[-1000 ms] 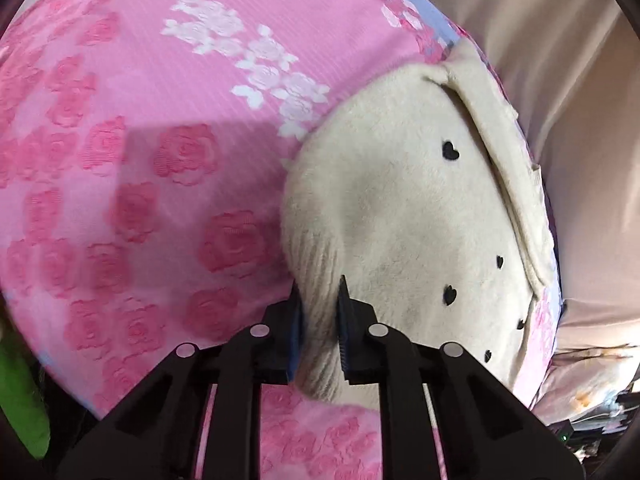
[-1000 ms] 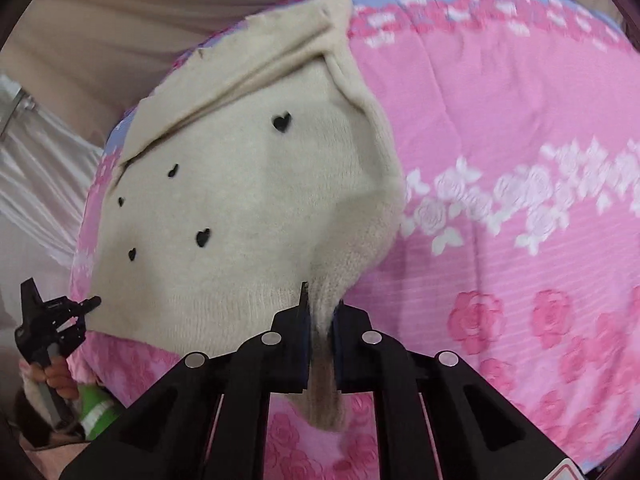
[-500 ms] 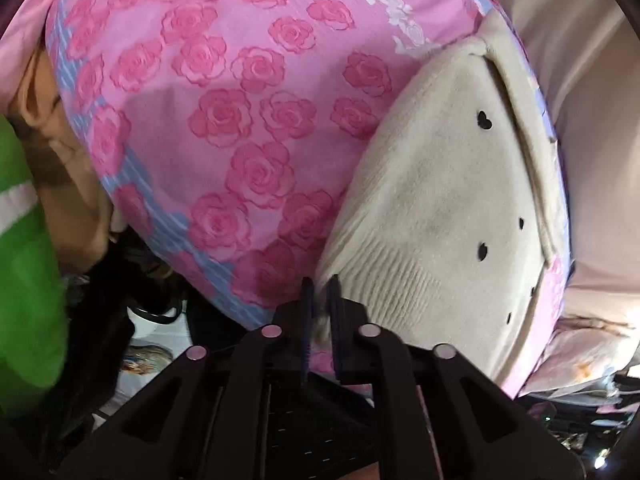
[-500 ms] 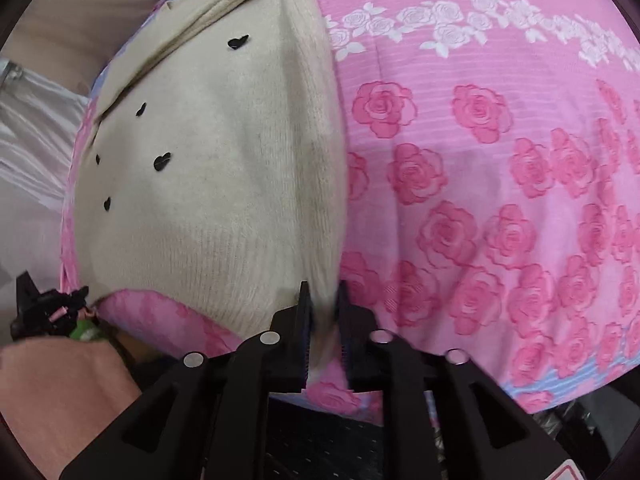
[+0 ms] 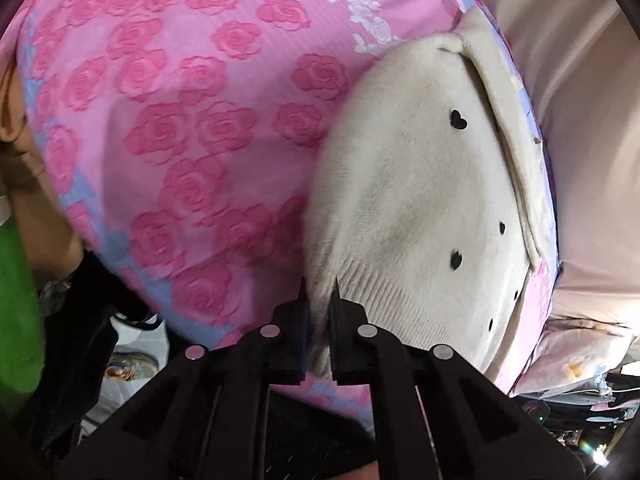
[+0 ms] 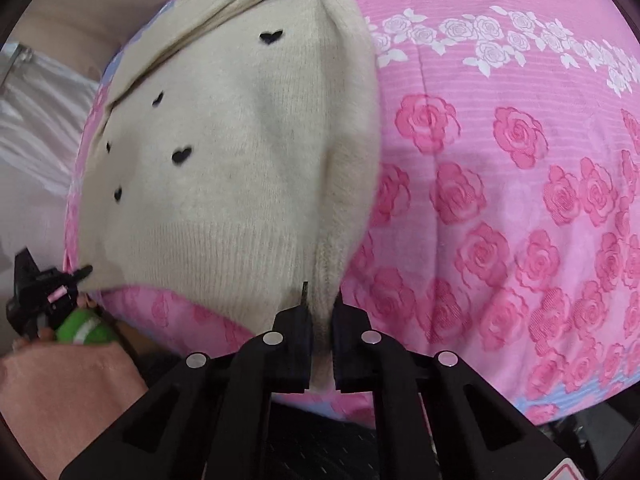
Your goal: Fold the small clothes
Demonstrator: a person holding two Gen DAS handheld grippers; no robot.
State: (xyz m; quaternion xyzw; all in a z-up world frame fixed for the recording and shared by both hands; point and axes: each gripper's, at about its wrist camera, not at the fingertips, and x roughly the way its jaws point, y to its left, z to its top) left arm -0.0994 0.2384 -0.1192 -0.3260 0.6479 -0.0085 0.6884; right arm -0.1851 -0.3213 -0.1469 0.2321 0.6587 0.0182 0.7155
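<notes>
A cream knit sweater (image 5: 416, 208) with small black hearts lies on a pink rose-patterned bed sheet (image 5: 180, 120). My left gripper (image 5: 319, 296) is shut on the sweater's ribbed hem at its left corner. My right gripper (image 6: 320, 298) is shut on the hem at the sweater's (image 6: 224, 160) right edge, where a sleeve is folded down along the side. The other sleeve is folded across the top. The left gripper (image 6: 52, 280) also shows at the far left of the right wrist view.
The bed's near edge runs just below both grippers. A beige wall or headboard (image 5: 560, 40) is beyond the sweater. My green sleeve (image 5: 16, 300) is at the left. Cluttered bags and items (image 5: 580, 360) lie beside the bed at the right.
Both grippers pulled the sweater's hem back toward the bed's near edge, laying it flat. In the last half second both moved slightly forward again, still holding the hem.
</notes>
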